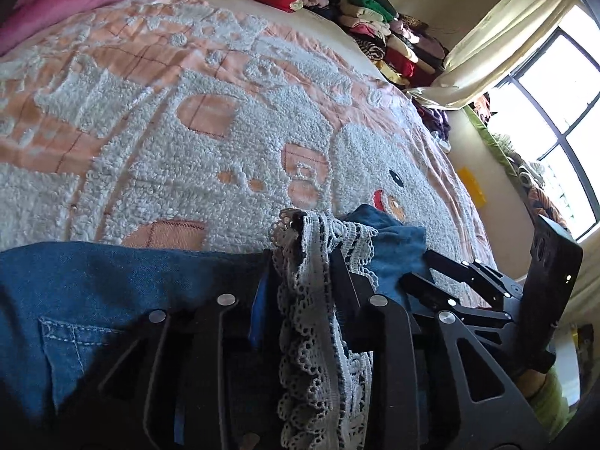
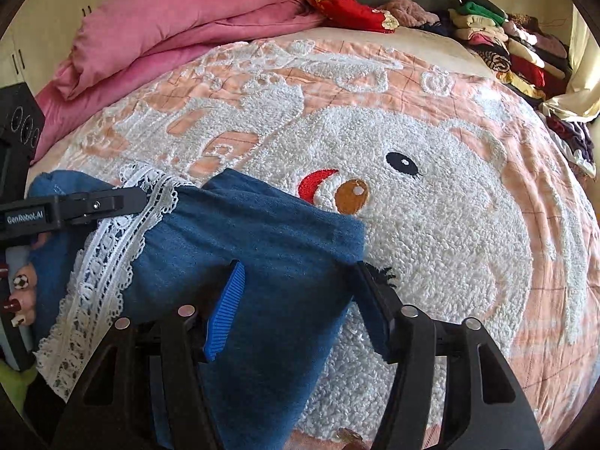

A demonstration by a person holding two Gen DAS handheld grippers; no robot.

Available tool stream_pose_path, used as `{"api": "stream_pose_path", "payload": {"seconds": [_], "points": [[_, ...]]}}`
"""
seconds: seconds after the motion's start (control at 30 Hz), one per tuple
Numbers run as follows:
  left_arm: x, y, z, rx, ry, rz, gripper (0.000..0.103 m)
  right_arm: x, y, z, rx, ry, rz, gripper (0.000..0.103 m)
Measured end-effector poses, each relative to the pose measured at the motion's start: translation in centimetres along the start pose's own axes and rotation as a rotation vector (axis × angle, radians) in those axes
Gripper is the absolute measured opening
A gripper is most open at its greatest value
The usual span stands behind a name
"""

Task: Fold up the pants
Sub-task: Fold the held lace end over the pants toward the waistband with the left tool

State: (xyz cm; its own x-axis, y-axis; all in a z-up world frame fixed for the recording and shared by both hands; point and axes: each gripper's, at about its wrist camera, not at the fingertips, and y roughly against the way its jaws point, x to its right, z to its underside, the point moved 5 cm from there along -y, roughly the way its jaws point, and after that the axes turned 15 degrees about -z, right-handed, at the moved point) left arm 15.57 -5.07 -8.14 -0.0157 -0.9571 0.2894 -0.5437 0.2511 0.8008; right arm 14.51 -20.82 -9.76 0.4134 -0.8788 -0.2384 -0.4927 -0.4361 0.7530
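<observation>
Blue denim pants [image 2: 258,232] with a white lace trim [image 2: 112,240] lie at the near edge of the bed; they also show in the left wrist view [image 1: 112,281]. My left gripper [image 1: 300,258] is shut on the lace trim [image 1: 311,300] and the denim under it. It shows from the side in the right wrist view [image 2: 123,198]. My right gripper [image 2: 300,277] has its jaws apart, with the denim leg lying between the fingers. It shows in the left wrist view [image 1: 423,266] at the right, resting on the denim.
The bed has a fluffy white and peach bear-pattern blanket [image 2: 431,206]. A pink duvet [image 2: 168,26] lies at the far left. Stacks of folded clothes [image 2: 506,45] line the far right edge. A window [image 1: 555,120] and curtain are on the right.
</observation>
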Motion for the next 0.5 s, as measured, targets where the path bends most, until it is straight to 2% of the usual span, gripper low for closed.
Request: {"api": "stream_pose_path", "payload": {"seconds": [0.17,0.23,0.33,0.5], "points": [[0.7,1.8,0.2,0.034,-0.051,-0.045,0.044,-1.2,3.1,0.1,0.081,-0.016,-0.047,0.067],[0.9,2.3,0.3,0.041,-0.062,-0.053,0.049,-1.8,4.0,0.4,0.097,-0.017,-0.052,0.074],[1.3,3.2,0.4,0.057,-0.08,-0.066,0.061,-2.4,5.2,0.9,0.115,-0.016,-0.066,0.078],[1.8,4.7,0.5,0.081,-0.103,-0.087,0.069,-3.3,6.8,1.8,0.143,-0.012,-0.071,0.086]]}}
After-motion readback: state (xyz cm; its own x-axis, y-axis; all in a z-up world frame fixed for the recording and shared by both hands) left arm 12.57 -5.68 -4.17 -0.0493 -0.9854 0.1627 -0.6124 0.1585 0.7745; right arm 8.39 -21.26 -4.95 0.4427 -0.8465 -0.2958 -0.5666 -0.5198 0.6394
